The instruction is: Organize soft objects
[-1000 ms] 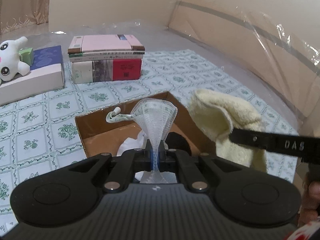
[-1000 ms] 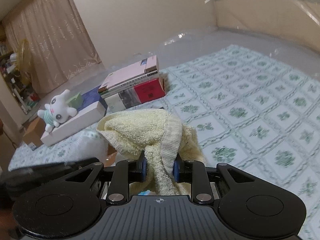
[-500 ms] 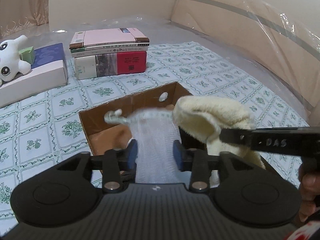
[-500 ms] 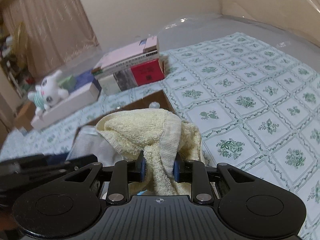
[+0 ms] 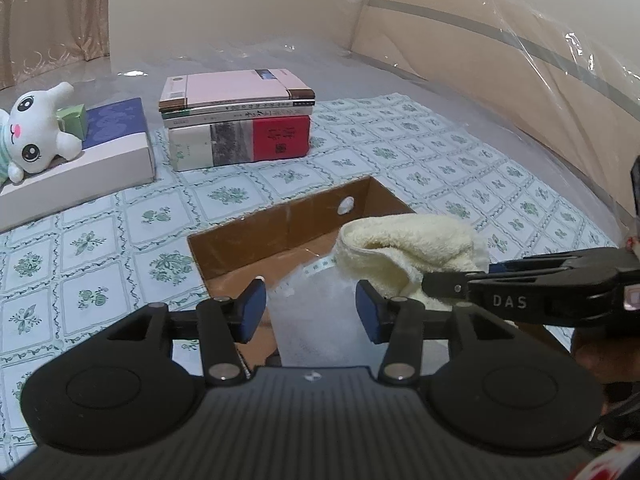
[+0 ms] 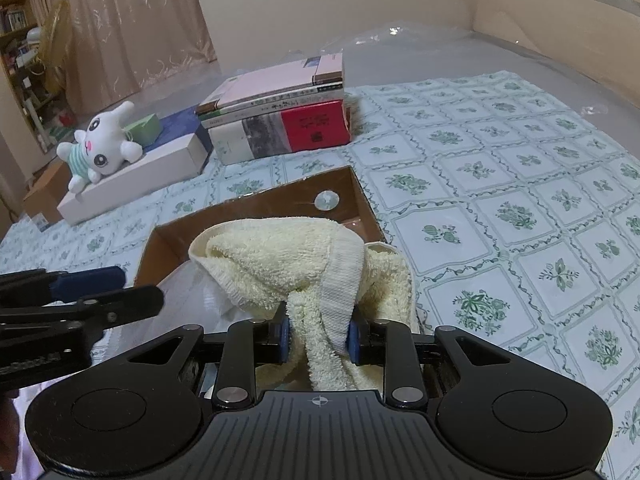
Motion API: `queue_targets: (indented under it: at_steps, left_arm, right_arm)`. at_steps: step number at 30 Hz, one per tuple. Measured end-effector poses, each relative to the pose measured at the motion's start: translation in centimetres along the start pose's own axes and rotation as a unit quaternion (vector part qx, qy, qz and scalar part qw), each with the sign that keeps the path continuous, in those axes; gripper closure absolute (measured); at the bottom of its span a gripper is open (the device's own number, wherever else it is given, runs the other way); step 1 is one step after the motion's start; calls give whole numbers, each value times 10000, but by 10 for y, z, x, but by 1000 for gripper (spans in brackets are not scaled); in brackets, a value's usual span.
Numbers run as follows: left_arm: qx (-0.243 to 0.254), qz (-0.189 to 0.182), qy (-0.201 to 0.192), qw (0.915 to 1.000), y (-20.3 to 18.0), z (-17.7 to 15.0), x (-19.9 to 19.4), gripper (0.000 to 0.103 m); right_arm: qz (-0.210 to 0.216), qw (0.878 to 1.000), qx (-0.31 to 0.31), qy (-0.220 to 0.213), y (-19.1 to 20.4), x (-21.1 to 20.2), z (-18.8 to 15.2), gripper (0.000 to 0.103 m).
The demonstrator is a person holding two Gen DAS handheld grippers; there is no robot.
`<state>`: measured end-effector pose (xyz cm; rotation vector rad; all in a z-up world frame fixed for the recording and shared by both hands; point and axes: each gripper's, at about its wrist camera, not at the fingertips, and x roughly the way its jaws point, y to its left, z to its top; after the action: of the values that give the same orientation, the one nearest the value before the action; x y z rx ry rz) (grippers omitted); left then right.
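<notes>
Right gripper (image 6: 316,340): clenched on a bunch of pale yellow towel (image 6: 296,264), blue pads pressing it from both sides. The towel mounds up ahead of the fingers and hangs over the right half of an open cardboard box (image 6: 256,204); part of it drapes over the box's right wall.

Left gripper (image 5: 310,312): released, its blue pads (image 5: 251,310) spread wide. A white mesh cloth (image 5: 316,320) lies between them; no contact with either pad can be made out. The cloth sits inside the box (image 5: 280,224), towards its near side, just left of the towel (image 5: 408,256). A small printed label shows on the cloth's far edge.

From the left wrist view the right gripper (image 5: 460,284) comes in from the right edge, gripping the towel over the box. From the right wrist view the left gripper (image 6: 128,292) comes in from the left edge, just beside the towel, not touching it.

The box stands on a bed cover (image 6: 500,200) of green flower squares, near its front. Its far wall has a round hole.

Behind the box, towards the far edge of the cover: a stack of books (image 5: 236,116), pink one on top. Left of the stack, a flat white box (image 5: 80,168) with a white plush toy (image 5: 36,136) lying on it. Clear plastic sheeting (image 5: 520,60) covers the surface and wall beyond the cover.
</notes>
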<state>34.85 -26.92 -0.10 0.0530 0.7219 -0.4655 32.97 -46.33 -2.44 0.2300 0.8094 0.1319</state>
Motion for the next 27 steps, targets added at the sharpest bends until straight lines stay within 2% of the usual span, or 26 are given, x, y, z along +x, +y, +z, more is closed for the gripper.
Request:
queue_targets:
  at_steps: [4,7,9,10,12,15,17,19,23,27]
  left_arm:
    - [-43,49,-63,10000,5,1,-5,55]
    - [-79,91,-101,9999,7,2,-11,54]
    - [-97,99,-126,9998,9,2,-18,52]
    - [-117,102,-142,9998,9,2,-21,51]
    - [-161,105,-180,9997,9,0,-31,48]
    - [-234,77,-292,9993,9,-5,-51,35]
    - [-302,73,-351,9989,7,-11,-68,32]
    - [-365,41,-410,9985,5,-20,-85,21]
    - [-494,95,-600,9969,-1,-42,-127,14]
    - [-641,90,-687,9955,-7,-71,-171,9]
  right_arm:
    - [22,9997,-164,199,3,11,1,70]
    - [122,9996,-187,179,4,12,1,54]
    - [181,9998,-121,19,3,4,1,33]
    - [203,9997,-92,-85,3,-2,1,30]
    - [270,9993,-39,-256,3,-18,2,29]
    - [269,9980,110,-563,1,-49,4,29]
    - [219,9962,270,-793,-2,-76,1,29]
    - [188,9943,434,-951,-3,-101,-6,27]
    - [154,9919,589,-1117,3,-149,-31,23]
    - [30,9927,531,-1086,23,-190,-68,20]
